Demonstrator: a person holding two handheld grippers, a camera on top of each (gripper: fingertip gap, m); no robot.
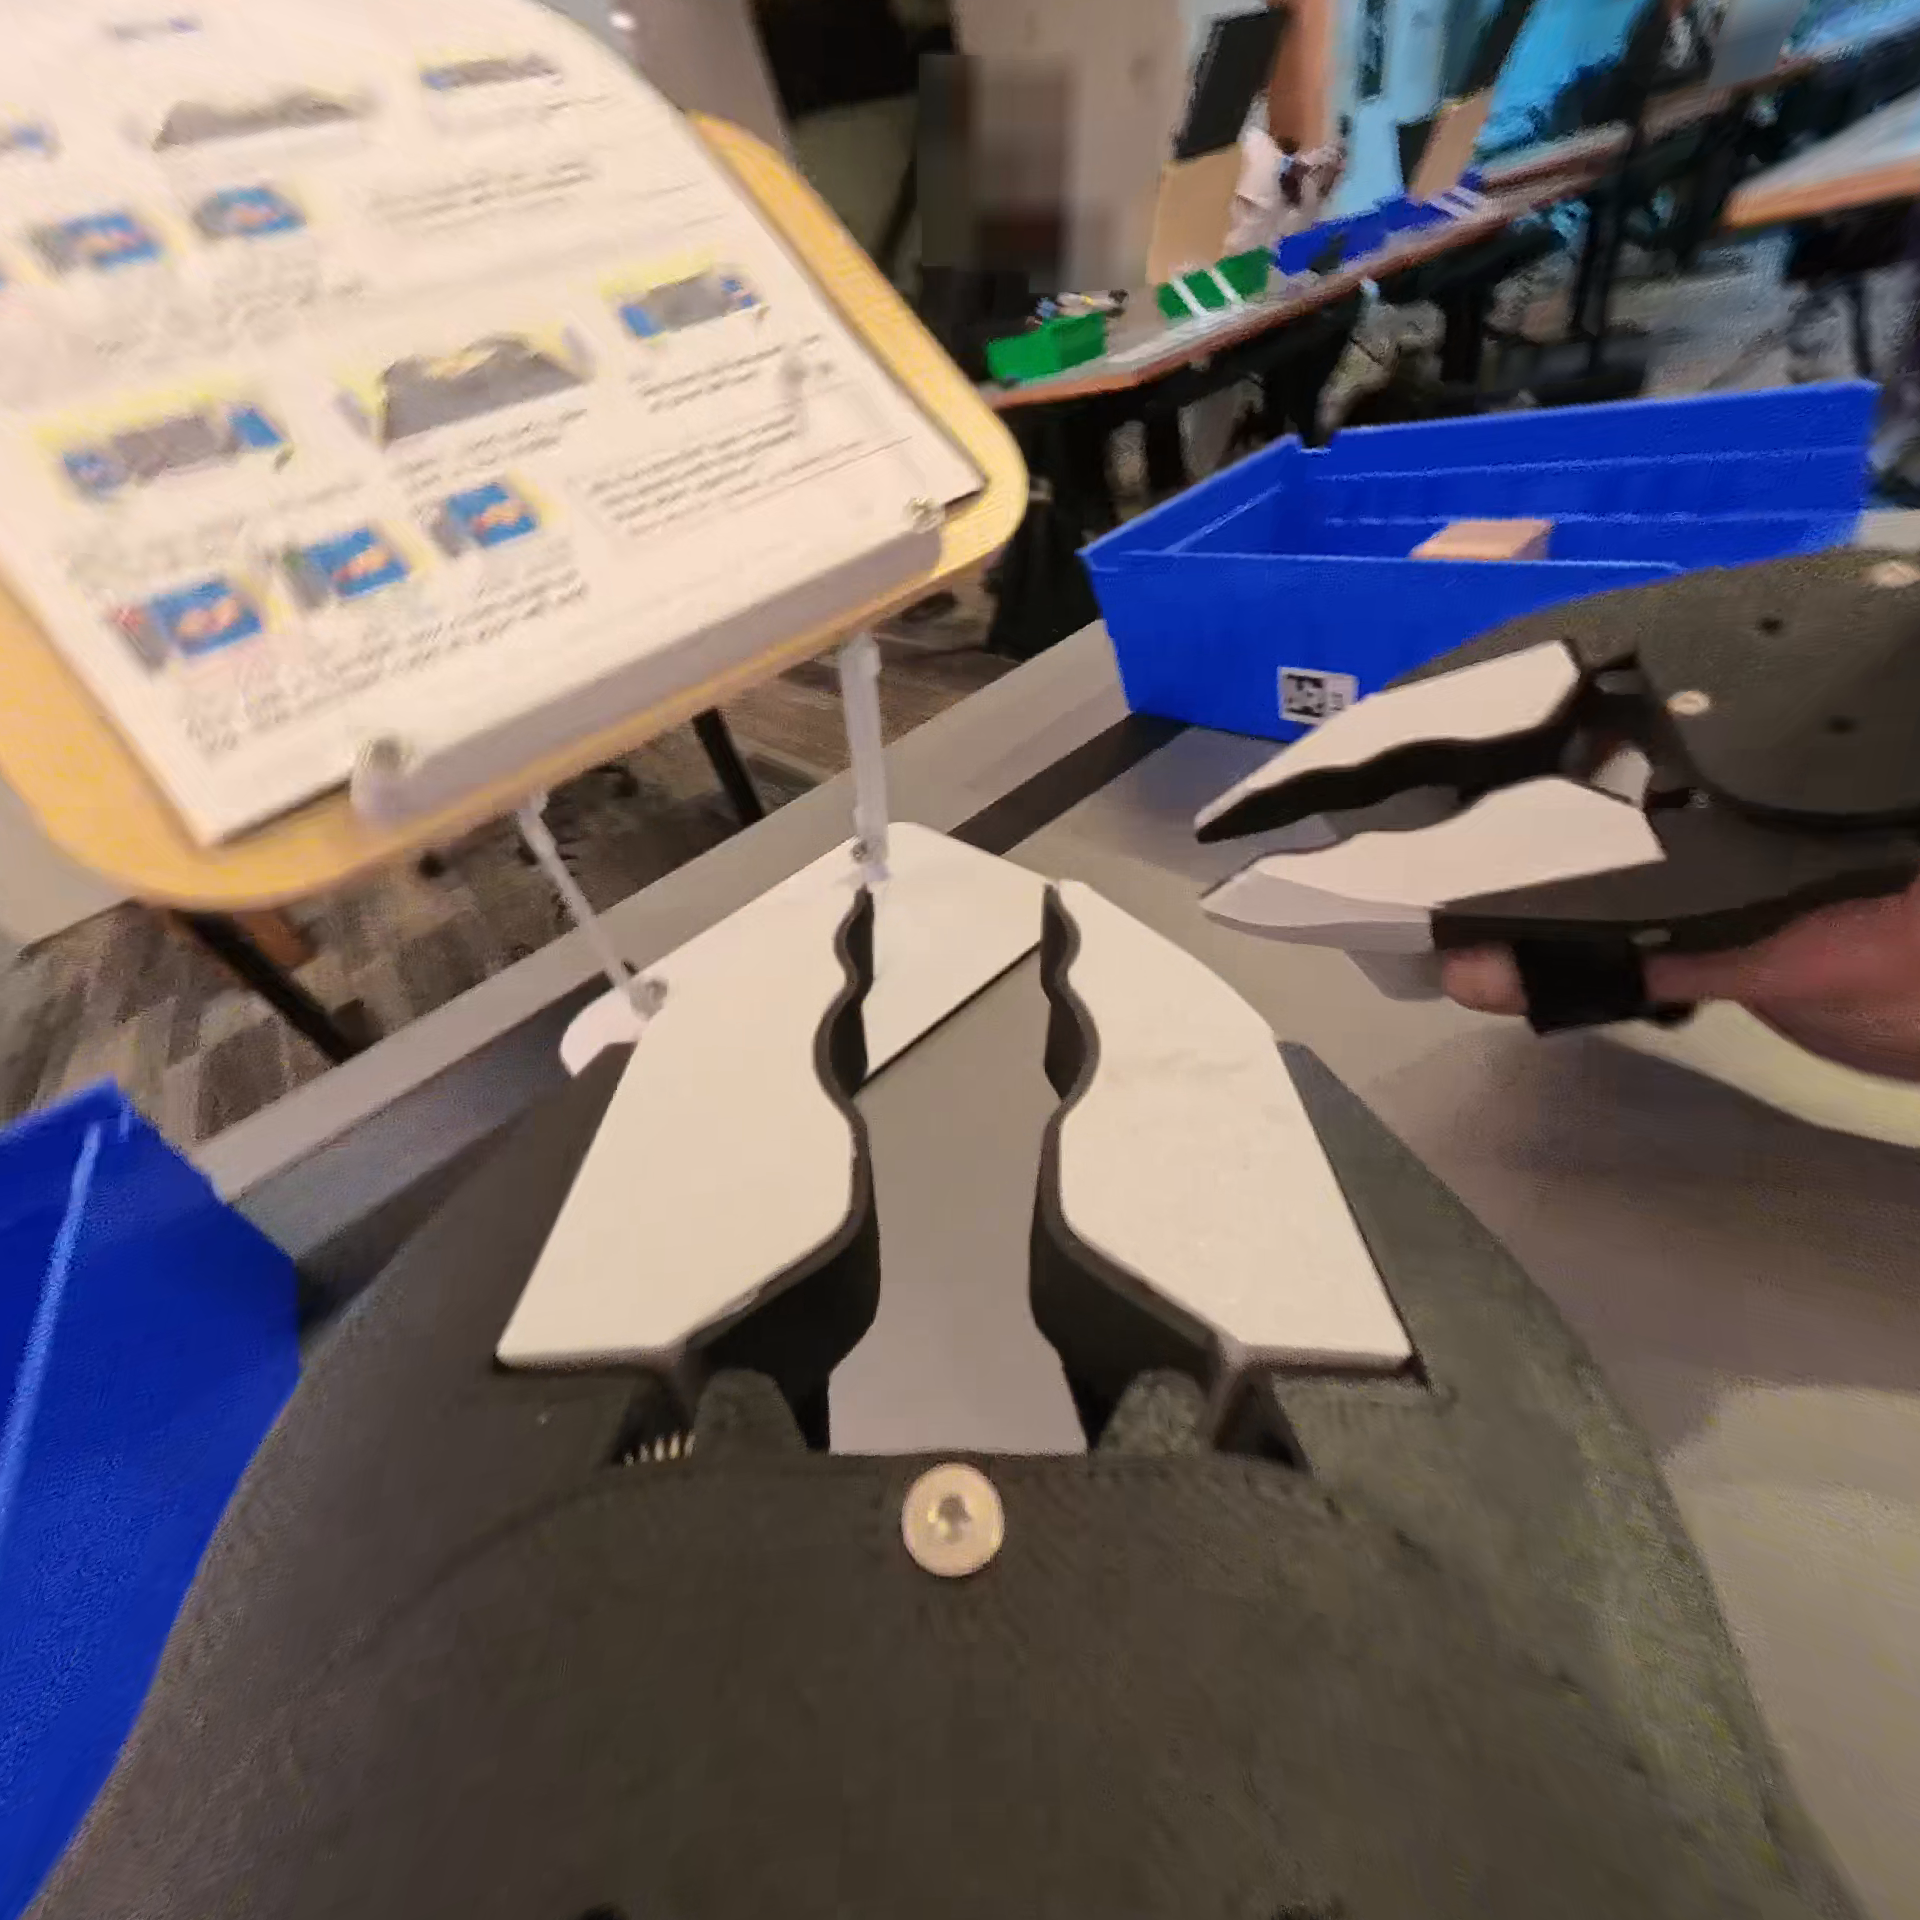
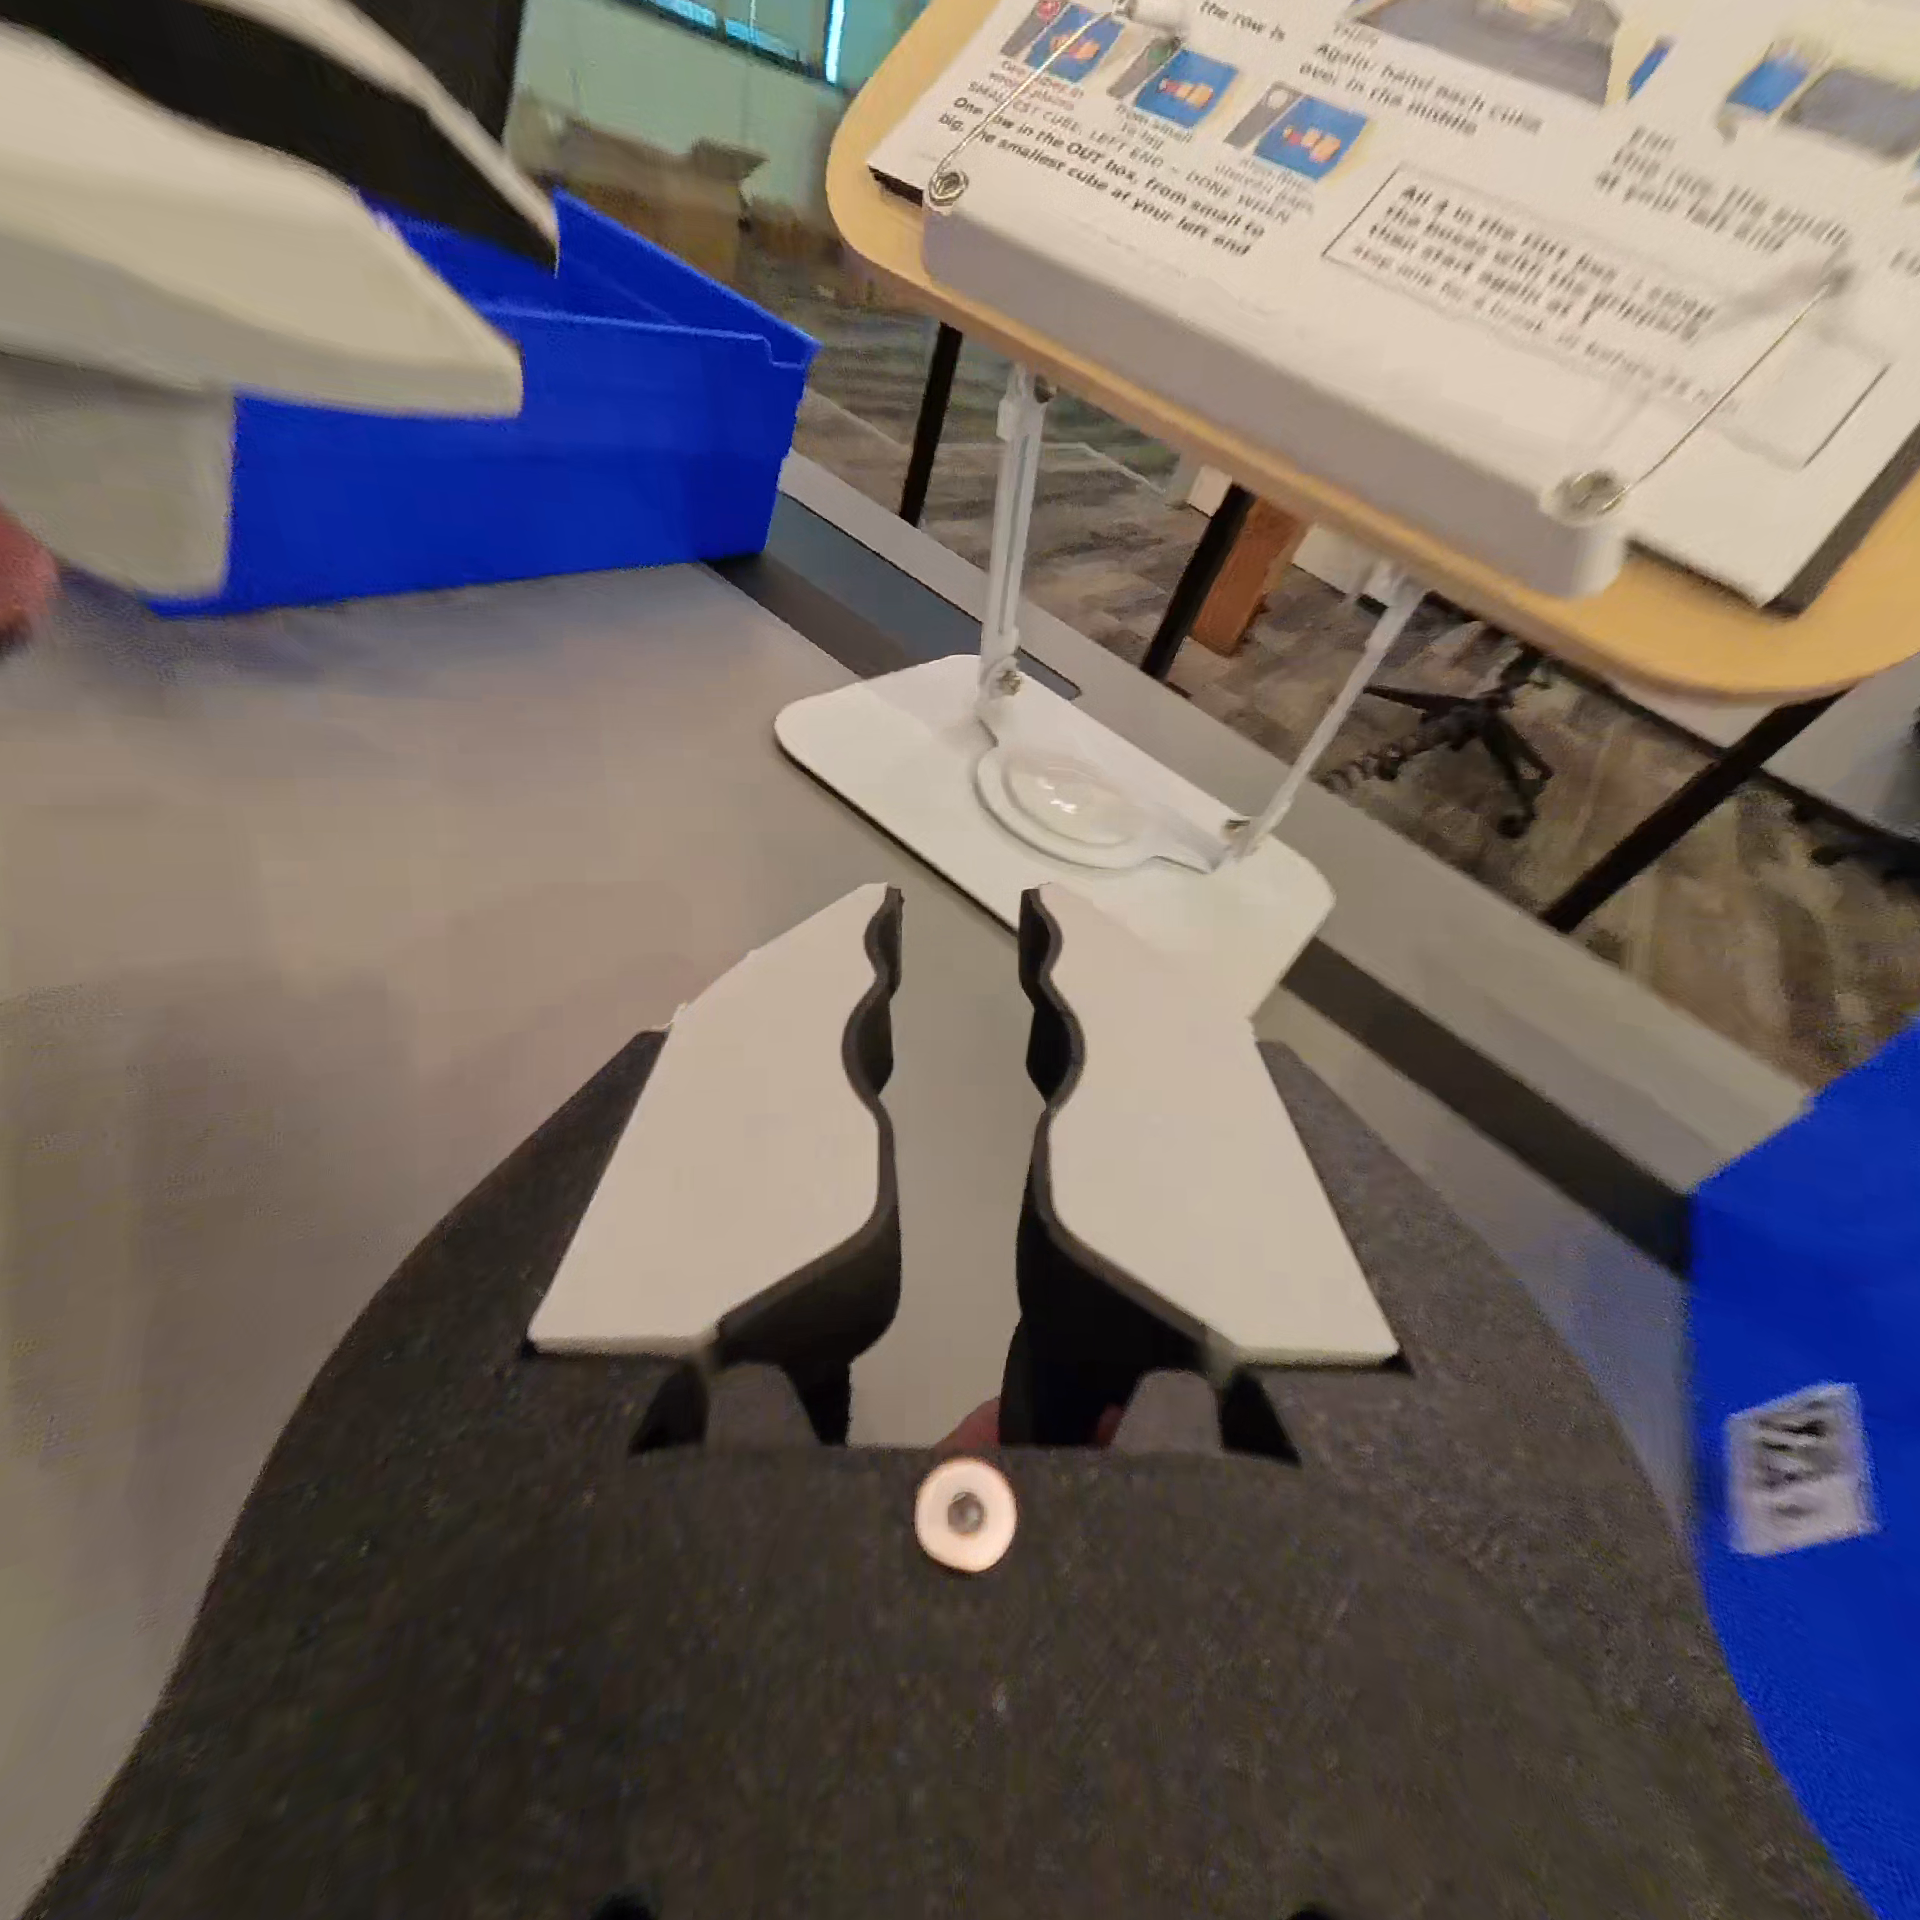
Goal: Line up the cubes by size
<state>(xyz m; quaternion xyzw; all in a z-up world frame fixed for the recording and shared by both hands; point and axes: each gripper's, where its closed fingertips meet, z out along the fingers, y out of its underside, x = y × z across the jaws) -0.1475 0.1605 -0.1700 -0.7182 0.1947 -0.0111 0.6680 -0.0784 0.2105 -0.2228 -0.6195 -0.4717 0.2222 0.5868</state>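
My left gripper (image 1: pixel 956 904) is open and empty above the grey table (image 1: pixel 1455 1195), pointing at the white base of a sheet stand (image 1: pixel 935 935). My right gripper (image 2: pixel 958 904) is open and empty too, over the same table near the stand's base (image 2: pixel 883 738). The right gripper also shows in the left wrist view (image 1: pixel 1205 868), with nothing between its fingers. The left gripper shows blurred at the top left of the right wrist view (image 2: pixel 530 312). A wooden cube (image 1: pixel 1481 540) lies in the blue bin (image 1: pixel 1195 623) at the back right.
A second blue bin (image 1: pixel 104 1351) stands at my left, also seen in the right wrist view (image 2: pixel 623 416). The cube's bin edge shows in the right wrist view (image 2: pixel 1818 1299). An instruction sheet on a tan board (image 1: pixel 416 364) hangs over the table's far edge. The tips of one gripper are about 11 cm away from the tips of the other.
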